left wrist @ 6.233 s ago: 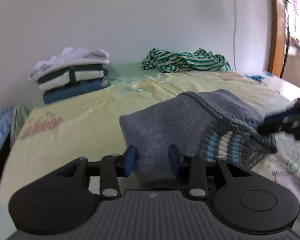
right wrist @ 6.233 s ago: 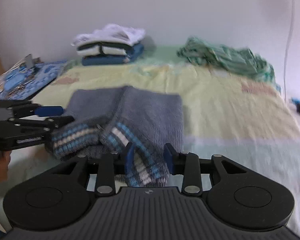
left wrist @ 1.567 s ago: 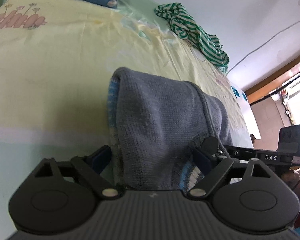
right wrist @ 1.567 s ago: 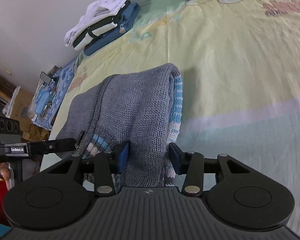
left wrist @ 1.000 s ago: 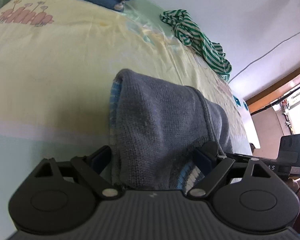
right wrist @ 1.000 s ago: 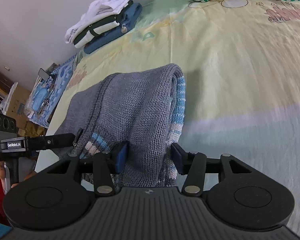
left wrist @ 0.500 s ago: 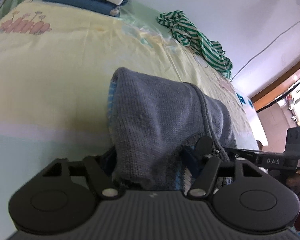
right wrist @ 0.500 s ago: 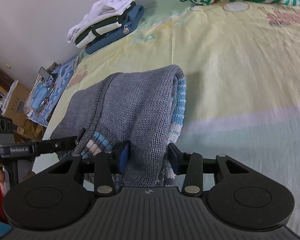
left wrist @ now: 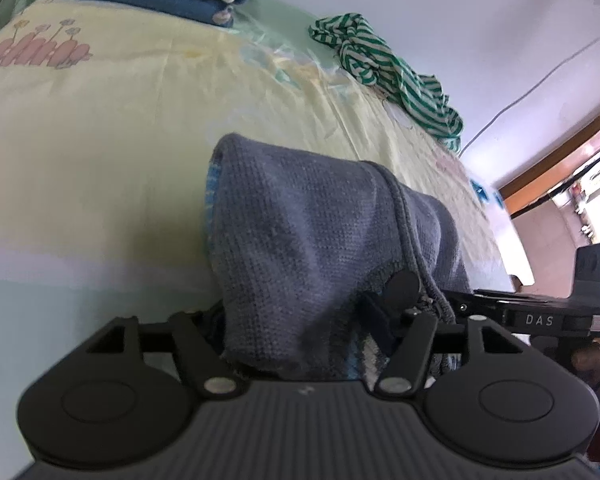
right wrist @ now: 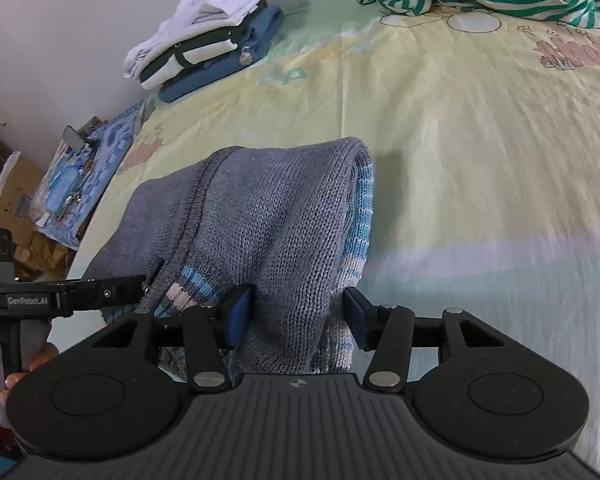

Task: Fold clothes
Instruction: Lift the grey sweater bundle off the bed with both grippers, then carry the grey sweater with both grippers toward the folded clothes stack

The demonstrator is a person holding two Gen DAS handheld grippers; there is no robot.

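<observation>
Folded grey sweater (right wrist: 268, 232) lies at the bed's (right wrist: 480, 160) near edge, 6 o'clock in both views. L gripper (left wrist: 296, 320) has it bunched between its jaws, which just eased apart a bit; grip or not, can't tell. R gripper (right wrist: 296, 316) jaws just widened, gap at the right pad, sweater between. Striped shirt (left wrist: 384, 76) at 1 o'clock, stack (right wrist: 204, 36) at 11.
</observation>
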